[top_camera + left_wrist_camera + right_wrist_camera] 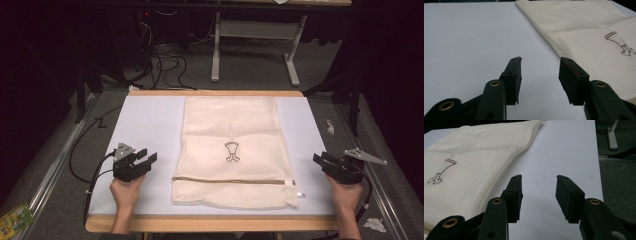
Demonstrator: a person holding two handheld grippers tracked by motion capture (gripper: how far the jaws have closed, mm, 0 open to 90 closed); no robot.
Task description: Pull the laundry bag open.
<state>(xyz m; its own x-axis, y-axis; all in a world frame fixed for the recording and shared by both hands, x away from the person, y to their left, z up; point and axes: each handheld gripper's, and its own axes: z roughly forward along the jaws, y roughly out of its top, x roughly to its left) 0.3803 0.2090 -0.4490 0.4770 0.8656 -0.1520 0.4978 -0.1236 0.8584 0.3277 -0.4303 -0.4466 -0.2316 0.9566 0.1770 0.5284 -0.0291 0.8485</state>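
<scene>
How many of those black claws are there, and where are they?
2. The left claw hovers left of the mesh bag; the right claw hovers right of it. Both open, holding nothing.

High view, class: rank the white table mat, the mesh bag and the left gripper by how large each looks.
1. white table mat
2. mesh bag
3. left gripper
</scene>
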